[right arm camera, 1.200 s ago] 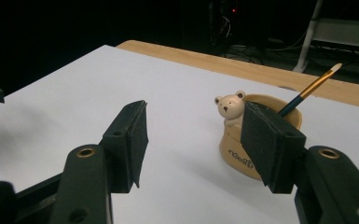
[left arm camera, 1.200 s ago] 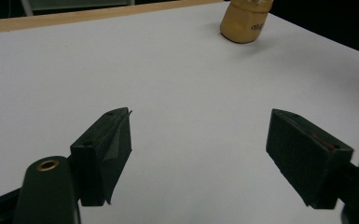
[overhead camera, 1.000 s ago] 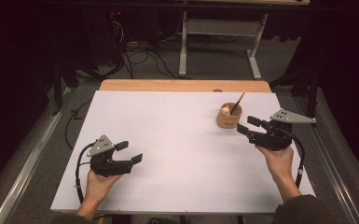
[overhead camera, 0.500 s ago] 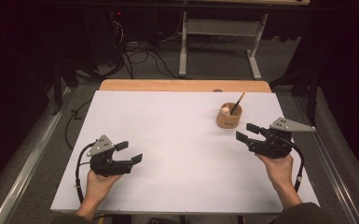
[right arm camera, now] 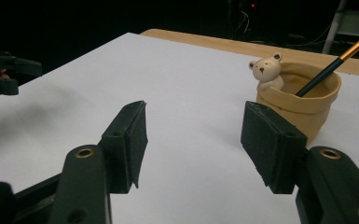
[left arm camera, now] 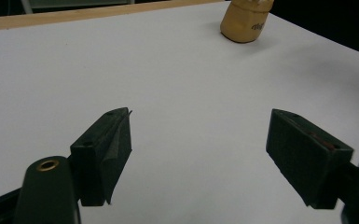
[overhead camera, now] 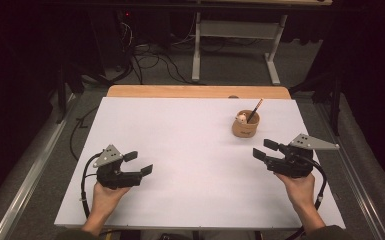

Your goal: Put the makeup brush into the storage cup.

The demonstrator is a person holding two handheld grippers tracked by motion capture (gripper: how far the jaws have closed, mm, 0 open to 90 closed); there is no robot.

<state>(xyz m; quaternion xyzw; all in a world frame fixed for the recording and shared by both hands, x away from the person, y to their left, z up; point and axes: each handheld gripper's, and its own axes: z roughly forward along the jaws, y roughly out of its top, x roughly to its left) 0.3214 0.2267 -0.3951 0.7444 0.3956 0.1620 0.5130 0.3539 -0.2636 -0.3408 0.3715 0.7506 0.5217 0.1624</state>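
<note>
The right gripper is held low over the white table cover with its jaws spread and nothing between them. Just beyond its jaws, off the far jaw's tip, a tan pot is seen standing upright, apart from the pads. A small bear figure is perched on the pot's rim, and a thin dark stick with an orange end, probably a brush, is leaned inside it. The left gripper is also held released, empty, its jaws wide over bare cover; the pot is seen well ahead of them, toward the right jaw's side.
</note>
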